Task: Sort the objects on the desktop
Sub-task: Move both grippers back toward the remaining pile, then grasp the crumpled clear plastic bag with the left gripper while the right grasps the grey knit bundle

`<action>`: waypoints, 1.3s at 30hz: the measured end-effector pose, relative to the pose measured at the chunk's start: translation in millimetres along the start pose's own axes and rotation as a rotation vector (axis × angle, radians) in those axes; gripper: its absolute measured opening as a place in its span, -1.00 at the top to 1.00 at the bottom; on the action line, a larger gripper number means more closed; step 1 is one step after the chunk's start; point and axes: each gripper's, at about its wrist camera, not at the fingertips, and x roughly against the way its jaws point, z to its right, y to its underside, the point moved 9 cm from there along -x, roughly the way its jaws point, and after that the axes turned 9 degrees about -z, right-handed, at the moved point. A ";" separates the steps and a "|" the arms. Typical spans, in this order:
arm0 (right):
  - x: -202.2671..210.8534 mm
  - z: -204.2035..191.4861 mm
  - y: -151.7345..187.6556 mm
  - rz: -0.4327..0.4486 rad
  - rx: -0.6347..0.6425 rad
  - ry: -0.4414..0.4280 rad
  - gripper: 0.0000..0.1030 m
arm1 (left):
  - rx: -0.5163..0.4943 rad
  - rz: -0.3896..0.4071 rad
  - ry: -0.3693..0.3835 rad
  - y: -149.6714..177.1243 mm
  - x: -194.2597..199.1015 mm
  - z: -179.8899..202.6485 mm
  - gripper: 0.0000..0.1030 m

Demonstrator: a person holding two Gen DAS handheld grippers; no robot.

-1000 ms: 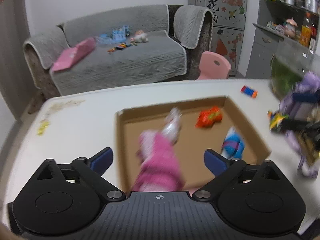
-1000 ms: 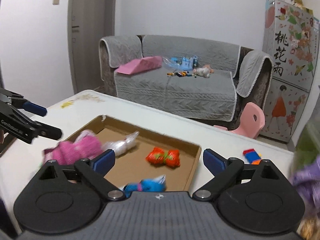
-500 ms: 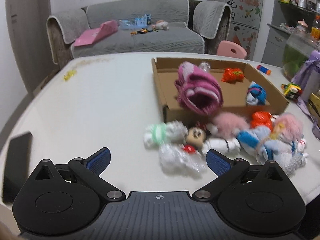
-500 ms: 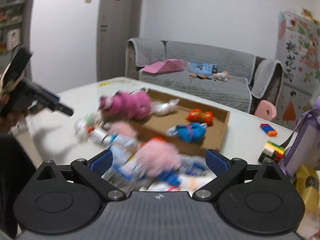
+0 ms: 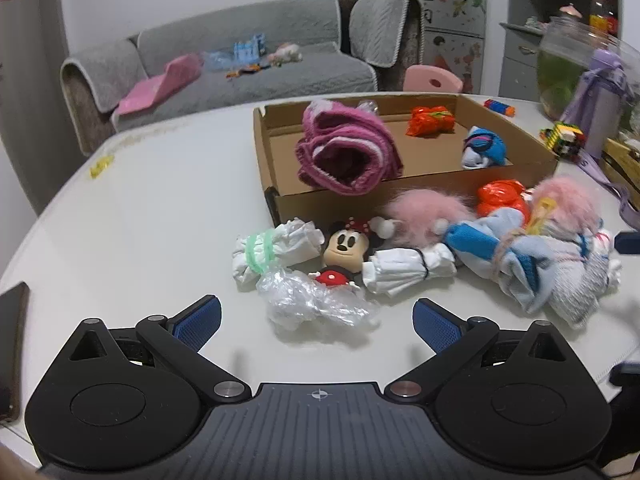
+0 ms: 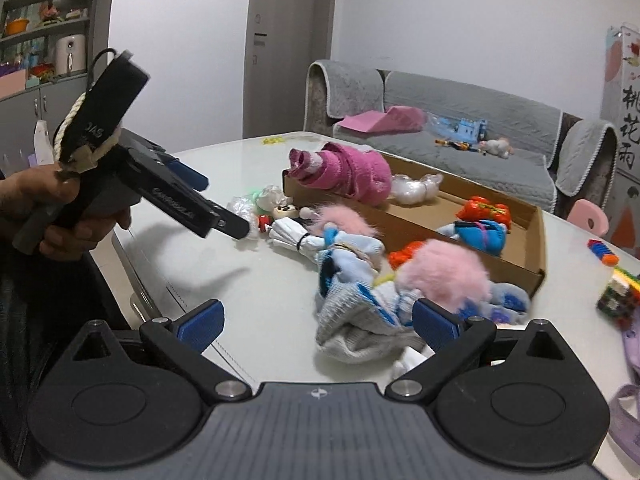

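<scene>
Left gripper (image 5: 316,322): is being held spread wide, nothing between its blue pads (image 5: 196,322); no contact with any object is being made. It is being pointed at the heap from the 6 o'clock side of the left wrist view.
Left gripper from the right wrist view (image 6: 224,216): is being gripped by a hand (image 6: 60,216) at 9 o'clock, its tips being held near the plastic-wrapped items; whether the tips are touching anything cannot be told.
Right gripper (image 6: 316,322): is being held wide apart, nothing clamped; a grey-blue sock bundle (image 6: 356,304) is being framed between its pads, and contact cannot be told.
Cardboard tray (image 5: 400,194): is being seen at 12 o'clock of the heap on the white table (image 5: 140,208).
Magenta knit roll (image 5: 346,152): is being draped over the tray's near wall, partly inside.
Inside the tray: an orange packet (image 5: 430,120) and a blue-white toy (image 5: 482,148) are being kept apart from each other.
Heap outside the tray: a Minnie figure (image 5: 346,250) is being flanked by a white bundle with green bands (image 5: 272,254) at 9 o'clock and a white bundle with a black band (image 5: 408,270) at 3 o'clock.
Clear crumpled plastic (image 5: 308,300): is being seen nearest the left gripper, at 6 o'clock of the figure.
Pink fluffy pieces (image 5: 428,216): are being pressed against the tray's near wall.
</scene>
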 end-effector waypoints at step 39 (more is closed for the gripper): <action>-43.5 9.0 18.3 -0.105 -0.033 -0.049 -0.48 | 0.002 -0.075 0.077 -3.0 -38.1 0.5 -0.94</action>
